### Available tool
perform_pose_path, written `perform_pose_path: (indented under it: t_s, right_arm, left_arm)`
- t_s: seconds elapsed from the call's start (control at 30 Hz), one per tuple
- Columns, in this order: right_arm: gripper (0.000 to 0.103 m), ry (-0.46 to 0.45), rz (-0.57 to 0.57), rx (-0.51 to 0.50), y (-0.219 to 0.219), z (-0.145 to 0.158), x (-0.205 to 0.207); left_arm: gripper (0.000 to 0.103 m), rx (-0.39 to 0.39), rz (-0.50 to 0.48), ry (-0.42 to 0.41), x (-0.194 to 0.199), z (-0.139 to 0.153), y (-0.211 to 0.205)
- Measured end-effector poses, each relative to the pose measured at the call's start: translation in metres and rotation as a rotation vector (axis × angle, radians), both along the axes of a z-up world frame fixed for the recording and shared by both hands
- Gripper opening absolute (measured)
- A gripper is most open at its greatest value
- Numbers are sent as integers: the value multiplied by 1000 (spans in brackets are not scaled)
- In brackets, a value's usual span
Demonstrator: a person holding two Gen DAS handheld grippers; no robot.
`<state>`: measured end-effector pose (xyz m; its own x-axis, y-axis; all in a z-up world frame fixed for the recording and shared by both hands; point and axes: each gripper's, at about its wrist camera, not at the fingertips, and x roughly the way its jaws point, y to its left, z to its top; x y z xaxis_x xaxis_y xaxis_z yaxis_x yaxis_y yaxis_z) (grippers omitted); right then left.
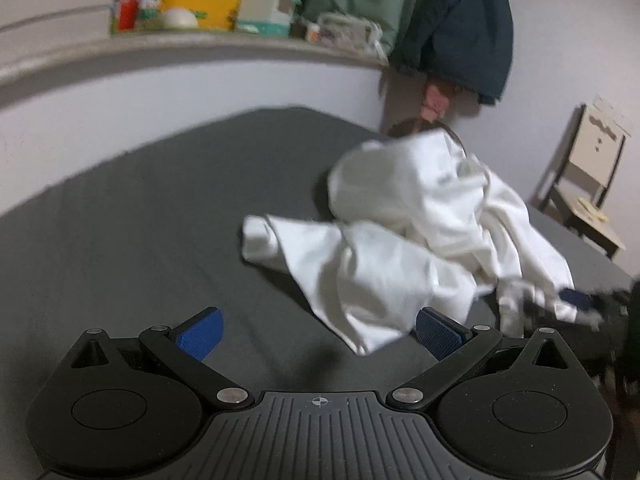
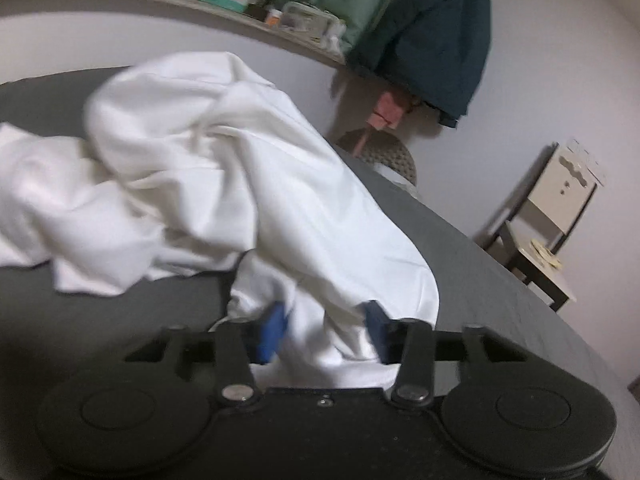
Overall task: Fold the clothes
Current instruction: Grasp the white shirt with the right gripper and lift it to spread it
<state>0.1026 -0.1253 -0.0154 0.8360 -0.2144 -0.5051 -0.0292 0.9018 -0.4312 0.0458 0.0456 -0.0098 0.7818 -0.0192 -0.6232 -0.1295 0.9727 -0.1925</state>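
White garment (image 2: 224,168) lies crumpled on the grey bed (image 1: 120,220), soft, light and likely to slump, so a hem or corner looks the best hold. The right gripper (image 2: 326,330) has cloth bunched between its jaws, apparently pinched. The left gripper (image 1: 318,330) stands wide open and empty, which only the left wrist view shows.

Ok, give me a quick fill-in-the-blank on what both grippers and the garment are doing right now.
1. The white garment lies crumpled on a ____ bed sheet.
2. The left gripper is ____ and holds nothing.
3. White cloth sits between the blue pads of the ____ gripper.
4. Beside the bed stands a ____.

Missing words: grey; open; right; chair
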Motion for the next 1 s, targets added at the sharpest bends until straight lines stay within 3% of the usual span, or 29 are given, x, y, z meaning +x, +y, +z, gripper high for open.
perform_pose_path:
  t_s: [0.17, 0.27, 0.33, 0.37, 0.5, 0.57, 0.67, 0.87, 1.0]
  right_arm:
    - [37, -114, 12, -104, 9, 2, 2]
    - [56, -167, 69, -160, 18, 5, -2]
    - [56, -130, 100, -165, 22, 4, 5]
    - [55, -104, 111, -163, 23, 3, 10]
    - [18, 11, 157, -35, 17, 12, 26]
    - [13, 19, 181, -10, 13, 21, 22]
    - [10, -51, 184, 41, 1, 36, -2]
    - [9, -197, 47, 218, -54, 78, -72]
    - [9, -222, -48, 281, -94, 91, -127]
  left_arm:
    - [103, 22, -59, 14, 5, -4, -14]
    - [103, 11, -53, 19, 7, -6, -13]
    - [103, -16, -51, 25, 7, -7, -10]
    - [103, -31, -50, 28, 7, -7, -8]
    - [103, -84, -56, 33, 7, -8, -3]
    - [103, -85, -48, 28, 7, -7, -3]
    - [103, -88, -61, 9, 5, -5, -4]
    - [103, -169, -85, -27, 2, -2, 3]
    - [103, -178, -74, -55, 0, 0, 6]
